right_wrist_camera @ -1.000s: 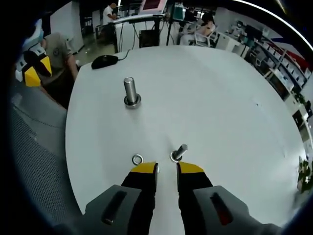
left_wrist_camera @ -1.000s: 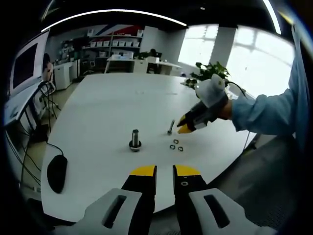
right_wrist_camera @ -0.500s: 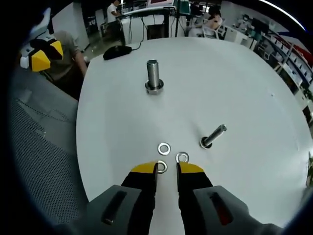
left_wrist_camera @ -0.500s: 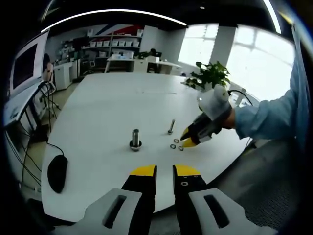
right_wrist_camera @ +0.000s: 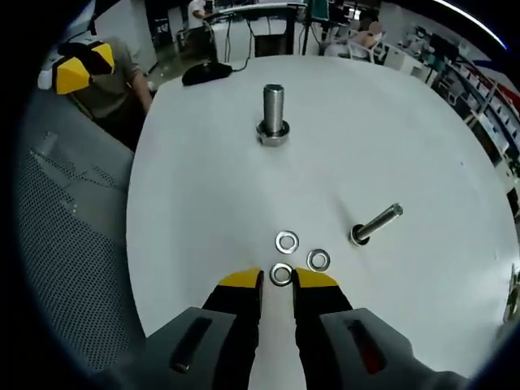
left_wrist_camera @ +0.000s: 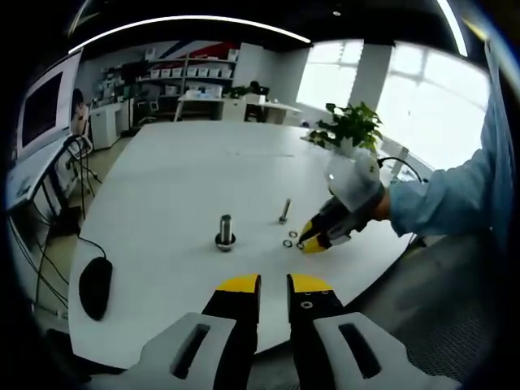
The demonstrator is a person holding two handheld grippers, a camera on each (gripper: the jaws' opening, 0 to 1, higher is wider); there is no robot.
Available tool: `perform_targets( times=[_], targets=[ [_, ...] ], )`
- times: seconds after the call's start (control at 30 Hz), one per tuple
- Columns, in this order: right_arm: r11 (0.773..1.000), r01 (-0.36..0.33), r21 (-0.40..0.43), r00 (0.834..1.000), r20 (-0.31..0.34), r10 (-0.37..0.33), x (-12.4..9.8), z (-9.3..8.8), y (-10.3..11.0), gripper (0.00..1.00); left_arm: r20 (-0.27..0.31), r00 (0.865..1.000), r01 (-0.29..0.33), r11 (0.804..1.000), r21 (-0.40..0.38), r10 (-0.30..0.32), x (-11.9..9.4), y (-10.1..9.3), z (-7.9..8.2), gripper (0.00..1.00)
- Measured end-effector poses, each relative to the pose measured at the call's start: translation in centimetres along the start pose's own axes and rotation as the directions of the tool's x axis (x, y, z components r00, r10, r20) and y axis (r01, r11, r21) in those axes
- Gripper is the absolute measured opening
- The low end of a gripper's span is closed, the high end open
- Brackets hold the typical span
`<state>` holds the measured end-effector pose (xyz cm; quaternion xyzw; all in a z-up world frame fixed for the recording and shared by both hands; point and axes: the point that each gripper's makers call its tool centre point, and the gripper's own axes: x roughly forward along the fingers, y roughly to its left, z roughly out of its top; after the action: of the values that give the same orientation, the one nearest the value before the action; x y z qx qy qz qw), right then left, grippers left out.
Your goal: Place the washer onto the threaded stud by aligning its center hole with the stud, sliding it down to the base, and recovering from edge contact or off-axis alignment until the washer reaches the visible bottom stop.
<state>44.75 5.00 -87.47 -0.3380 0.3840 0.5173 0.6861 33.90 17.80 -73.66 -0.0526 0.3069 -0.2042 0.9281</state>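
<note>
In the right gripper view, the right gripper (right_wrist_camera: pixel 278 280) sits low over the white table (right_wrist_camera: pixel 203 187), its yellow-tipped jaws a narrow gap apart with the nearest washer (right_wrist_camera: pixel 281 274) lying between the tips; whether the tips touch it cannot be told, and the washer lies flat on the table. Just beyond are a second washer (right_wrist_camera: pixel 286 241) and a third washer (right_wrist_camera: pixel 318 260), close together but apart. To the right of them a small bolt (right_wrist_camera: pixel 376 223) lies on its side. Farther off, near the table's middle, the threaded stud (right_wrist_camera: pixel 274 114) stands upright on its base. Past it at the far edge lies a black mouse (right_wrist_camera: pixel 206 72), and the left gripper (right_wrist_camera: pixel 81 63) shows at the far left, off the table.

The left gripper view takes the scene from the other side. Its own left gripper (left_wrist_camera: pixel 273 286) hangs off the near table edge, jaws slightly parted and holding nothing. The stud (left_wrist_camera: pixel 225 231) stands mid-table, with the mouse (left_wrist_camera: pixel 95 286) near the left edge. To the right, the three washers (left_wrist_camera: pixel 290 240) look tiny, with the right gripper (left_wrist_camera: pixel 312 240) at them, held by a blue-sleeved arm (left_wrist_camera: pixel 447 203). Beyond are a potted plant (left_wrist_camera: pixel 351 126) and office shelves (left_wrist_camera: pixel 175 77).
</note>
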Motion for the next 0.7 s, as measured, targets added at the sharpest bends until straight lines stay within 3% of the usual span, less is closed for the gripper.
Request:
perform_targets(
  times=[0.2,0.27,0.47,0.7],
  targets=[
    [1.0,0.012,0.02,1.0,-0.011,-0.012,-0.07,-0.07,-0.35,0.17,0.001,1.0,0.001,1.0,0.001,-0.001,-0.03,-0.04,0.0,0.11],
    [1.0,0.018,0.003,1.0,0.011,-0.018,-0.16,0.12,-0.37,0.17,0.002,1.0,0.001,1.0,0.001,-0.001,-0.03,-0.02,0.01,0.11],
    [0.999,-0.004,0.053,1.0,0.012,0.003,-0.02,-0.05,-0.25,0.16,0.003,1.0,0.001,1.0,0.0,-0.001,-0.03,0.0,0.02,0.11],
    [0.999,-0.009,0.047,1.0,0.018,0.008,0.0,0.01,-0.16,0.15,0.003,1.0,0.0,1.0,0.0,0.0,-0.04,0.03,0.05,0.11]
  ],
)
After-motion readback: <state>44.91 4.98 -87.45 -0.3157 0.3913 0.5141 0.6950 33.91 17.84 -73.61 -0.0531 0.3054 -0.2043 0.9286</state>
